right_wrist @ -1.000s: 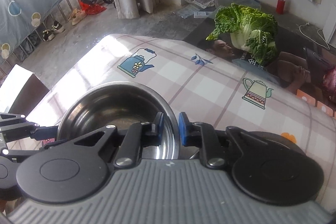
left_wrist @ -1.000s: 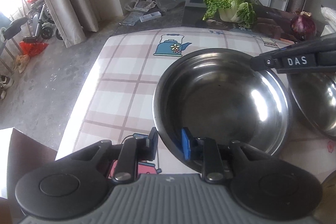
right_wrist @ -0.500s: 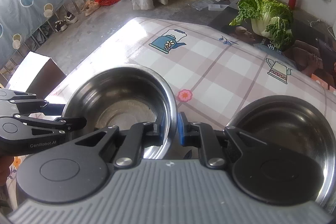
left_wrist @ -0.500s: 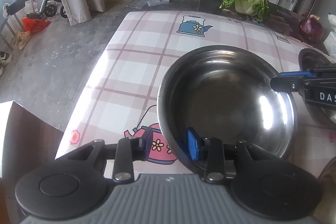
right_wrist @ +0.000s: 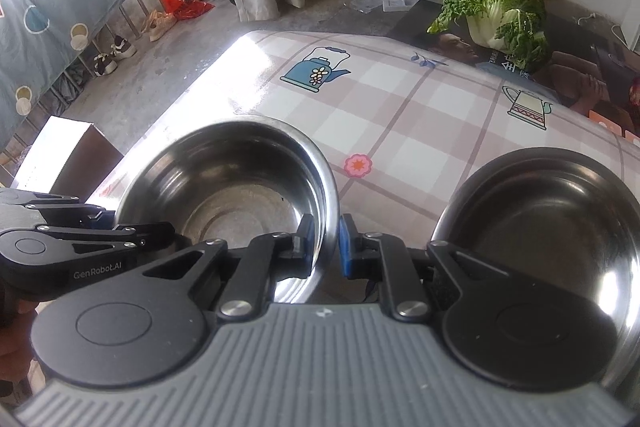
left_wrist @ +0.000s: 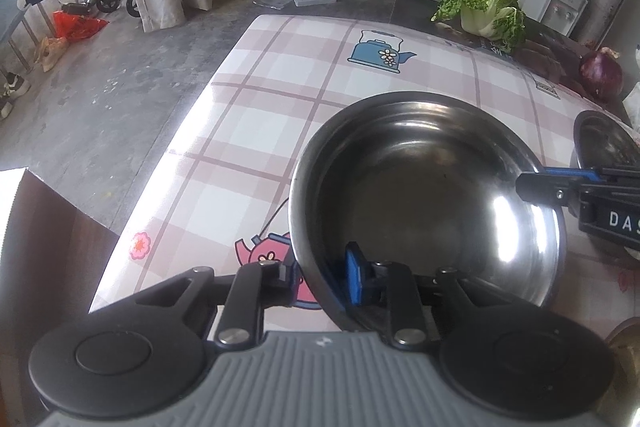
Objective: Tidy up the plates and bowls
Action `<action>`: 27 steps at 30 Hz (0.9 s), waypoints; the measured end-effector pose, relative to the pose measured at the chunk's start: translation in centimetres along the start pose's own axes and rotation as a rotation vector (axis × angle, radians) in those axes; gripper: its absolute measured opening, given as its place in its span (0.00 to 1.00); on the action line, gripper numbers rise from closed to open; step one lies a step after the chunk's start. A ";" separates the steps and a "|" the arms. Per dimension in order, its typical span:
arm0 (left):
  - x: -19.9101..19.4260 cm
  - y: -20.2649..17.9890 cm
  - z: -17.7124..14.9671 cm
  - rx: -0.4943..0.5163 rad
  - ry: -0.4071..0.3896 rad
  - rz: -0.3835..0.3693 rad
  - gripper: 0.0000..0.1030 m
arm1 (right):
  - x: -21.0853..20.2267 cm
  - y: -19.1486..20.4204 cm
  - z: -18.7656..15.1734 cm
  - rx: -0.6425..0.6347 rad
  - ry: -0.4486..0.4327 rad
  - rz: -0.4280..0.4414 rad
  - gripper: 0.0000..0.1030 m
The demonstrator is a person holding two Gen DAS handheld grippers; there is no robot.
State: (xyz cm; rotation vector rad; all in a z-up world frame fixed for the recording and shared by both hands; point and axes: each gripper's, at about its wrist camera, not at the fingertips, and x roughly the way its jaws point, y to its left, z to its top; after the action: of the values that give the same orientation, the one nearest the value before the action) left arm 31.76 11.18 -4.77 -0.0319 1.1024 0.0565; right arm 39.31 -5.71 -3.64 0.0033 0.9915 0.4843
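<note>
Checked oilcloth covers the table (right_wrist: 404,115) spreading ahead of both grippers. Just ahead of them is the steel bowl (left_wrist: 424,195), held between the two: the left gripper (left_wrist: 322,277) is clamped on its near rim, one finger inside, one outside, and the right gripper (right_wrist: 323,241) pinches the opposite rim likewise. A second steel bowl (right_wrist: 552,211) sits right of the right gripper.

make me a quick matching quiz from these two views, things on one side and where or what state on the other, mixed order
Things:
1. large steel bowl
2. second steel bowl
3. green leafy cabbage
4. blue teapot print

Places or states:
A. at the table's far end, on a dark poster
B. rim pinched by left gripper and right gripper
C. flat on the checked tablecloth
D. ungripped, right of the held bowl

Pairs: 1-B, 2-D, 3-A, 4-C
</note>
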 end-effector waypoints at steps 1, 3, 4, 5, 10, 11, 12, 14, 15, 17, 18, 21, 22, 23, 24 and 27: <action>-0.3 0.1 0.0 -0.001 -0.004 0.001 0.23 | -0.1 0.1 0.0 0.000 -0.002 0.000 0.11; -0.7 0.1 0.1 0.000 -0.011 0.002 0.23 | -0.5 0.3 0.1 -0.001 -0.005 -0.001 0.11; -1.0 0.0 0.1 0.000 -0.013 0.003 0.22 | -0.7 0.4 0.1 -0.002 -0.008 -0.002 0.11; -1.3 0.0 0.1 0.002 -0.018 0.003 0.22 | -0.9 0.5 0.2 0.000 -0.010 -0.002 0.11; -3.1 -0.6 0.1 0.010 -0.044 -0.004 0.22 | -2.6 0.5 0.2 0.011 -0.026 -0.004 0.11; -3.5 -0.9 0.1 0.013 -0.052 -0.006 0.22 | -3.1 0.4 0.2 0.015 -0.033 -0.005 0.11; -3.9 -1.1 0.1 0.016 -0.059 -0.009 0.22 | -3.6 0.3 0.2 0.017 -0.039 -0.006 0.11; -4.7 -1.7 0.2 0.023 -0.072 -0.017 0.22 | -4.7 0.0 0.1 0.026 -0.052 -0.008 0.11; -5.2 -2.1 0.3 0.029 -0.080 -0.023 0.22 | -5.2 -0.2 0.0 0.029 -0.058 -0.009 0.11; -6.1 -3.1 0.4 0.044 -0.098 -0.034 0.22 | -6.4 -0.7 -0.2 0.036 -0.070 -0.018 0.11; -6.6 -3.7 0.5 0.054 -0.107 -0.039 0.22 | -7.2 -1.1 -0.4 0.041 -0.077 -0.023 0.11; -7.6 -6.0 0.9 0.097 -0.133 -0.054 0.22 | -9.1 -2.5 -0.9 0.066 -0.096 -0.041 0.11; -7.7 -6.8 1.1 0.110 -0.139 -0.061 0.22 | -9.8 -3.1 -1.3 0.075 -0.103 -0.048 0.11; -7.8 -7.7 1.3 0.122 -0.144 -0.069 0.22 | -10.6 -3.9 -1.6 0.087 -0.111 -0.058 0.11; -7.8 -8.5 1.4 0.132 -0.148 -0.077 0.22 | -11.2 -4.5 -1.9 0.096 -0.117 -0.065 0.11; -7.4 -11.2 1.8 0.158 -0.156 -0.103 0.22 | -12.9 -6.9 -2.7 0.127 -0.131 -0.099 0.11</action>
State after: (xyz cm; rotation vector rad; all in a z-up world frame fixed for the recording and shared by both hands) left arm 30.72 -0.12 2.60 0.0567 0.9452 -0.1192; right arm 34.04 -17.54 3.72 0.0988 0.8881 0.3259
